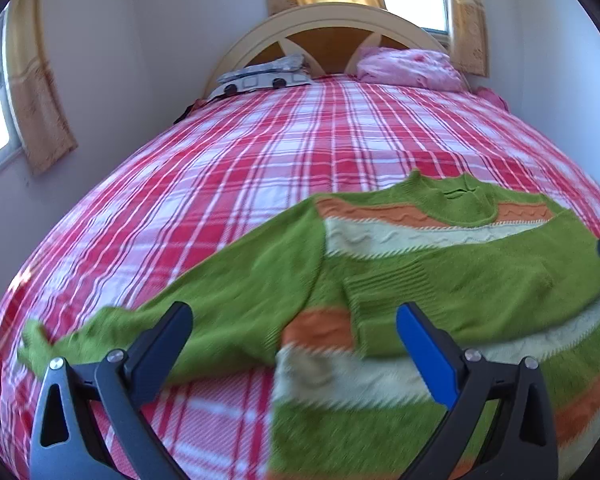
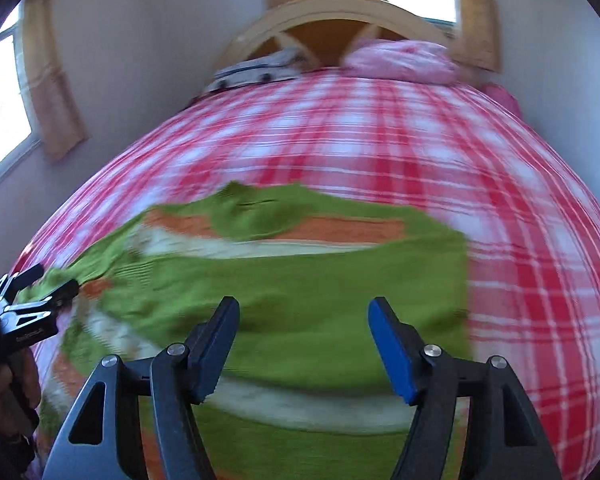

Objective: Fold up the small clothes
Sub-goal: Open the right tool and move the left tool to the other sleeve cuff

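Bed [image 1: 260, 152]: covered by a red-and-white plaid sheet, filling most of both wrist views, with a curved cream headboard [image 1: 324, 20] at the far end.
Sweater [image 1: 440, 280]: green knit with orange and cream bands, lying flat on the near part of the bed, neck toward the headboard; one sleeve stretches out toward the left edge of the left wrist view, and the other sleeve is folded across the body.
Pillows: a pink one [image 1: 412, 66] and a grey-and-white one [image 1: 264, 76] lie against the headboard.
Left gripper [image 1: 296, 328]: jaws spread wide over the outstretched sleeve and lower body of the sweater, nothing pinched between them.
Right gripper [image 2: 304, 320]: jaws apart above the sweater's green body, pads not pressing on cloth; this view is blurred.
Hand [image 2: 8, 380]: seen at the left edge of the right wrist view, holding the left gripper's handle.
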The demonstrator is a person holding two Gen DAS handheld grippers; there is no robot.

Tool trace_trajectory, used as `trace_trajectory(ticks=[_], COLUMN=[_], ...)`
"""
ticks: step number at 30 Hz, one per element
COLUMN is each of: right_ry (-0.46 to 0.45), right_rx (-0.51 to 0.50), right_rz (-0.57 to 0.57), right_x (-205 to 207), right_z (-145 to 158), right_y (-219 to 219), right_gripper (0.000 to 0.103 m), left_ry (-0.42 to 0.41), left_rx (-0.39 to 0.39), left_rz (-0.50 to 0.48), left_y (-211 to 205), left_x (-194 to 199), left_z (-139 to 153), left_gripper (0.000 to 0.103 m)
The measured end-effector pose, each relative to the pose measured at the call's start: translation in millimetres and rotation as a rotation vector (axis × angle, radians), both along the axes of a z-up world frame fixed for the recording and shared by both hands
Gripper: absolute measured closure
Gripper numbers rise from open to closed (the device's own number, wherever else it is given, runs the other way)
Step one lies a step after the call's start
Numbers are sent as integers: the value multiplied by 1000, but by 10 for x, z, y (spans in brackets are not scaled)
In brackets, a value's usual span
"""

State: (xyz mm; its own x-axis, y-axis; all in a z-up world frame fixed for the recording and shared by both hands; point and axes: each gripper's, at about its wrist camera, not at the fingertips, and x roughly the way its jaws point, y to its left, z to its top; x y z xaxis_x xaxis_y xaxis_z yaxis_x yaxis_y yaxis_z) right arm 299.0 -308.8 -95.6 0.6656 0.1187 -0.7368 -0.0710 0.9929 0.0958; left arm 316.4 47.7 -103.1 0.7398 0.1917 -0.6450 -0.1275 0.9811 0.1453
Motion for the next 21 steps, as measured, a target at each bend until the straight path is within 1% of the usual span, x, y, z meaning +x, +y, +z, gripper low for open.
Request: trace_trajectory(ticks=[1,3,4,5,7,8,10,11,12,14,15,16,18,20,21], right_ry=[18,107,136,153,184,197,200,189,166,87,71,73,118,239,205], right_rx=[-3,11,32,30,-22,-65,-119,-114,-92,-54,-65,-78,-49,-37,-77], right_rz=[-17,-8,3,30,66,84,94,77,61,56,54,50,25,15,20], right_x=[26,69,48,0,-117,-170,-191,-179,-172,-100,-48,42,205,277,208], right_z=[-59,-258,-342,-391,-417,-413,-347,-300,-213,-27,-4,-18,-169,-489,-504], right_y=[-128,-271,-297,-287,-181,-104,-37,-57,-75,-41,5,59,94,169,239], right_gripper=[35,35,36,36,36,36,36,36,36,36,36,36,36,35,34], left_ry=[11,29,45,73,135,147,146,144,143,140,136,132,132,130,126], left_rx=[43,70,79,96,111,122,145,161,161,155,154,153,144,131,120], left_rz=[9,6,6,15,21,23,26,36,38,42,50,64,84,93,93], left_y=[-86,-176,-201,-229,-240,-244,-249,-243,-236,-229,-218,-205,-154,-96,-73], left_x=[123,267,327,395,445,433,413,393,381,357,345,340,292,219,178], left_z=[-38,-102,-147,-220,-350,-375,-366,-361,-368,-385,-372,-366,-358,-356,-347], left_gripper=[0,0,0,0,0,0,0,0,0,0,0,0,0,0,0])
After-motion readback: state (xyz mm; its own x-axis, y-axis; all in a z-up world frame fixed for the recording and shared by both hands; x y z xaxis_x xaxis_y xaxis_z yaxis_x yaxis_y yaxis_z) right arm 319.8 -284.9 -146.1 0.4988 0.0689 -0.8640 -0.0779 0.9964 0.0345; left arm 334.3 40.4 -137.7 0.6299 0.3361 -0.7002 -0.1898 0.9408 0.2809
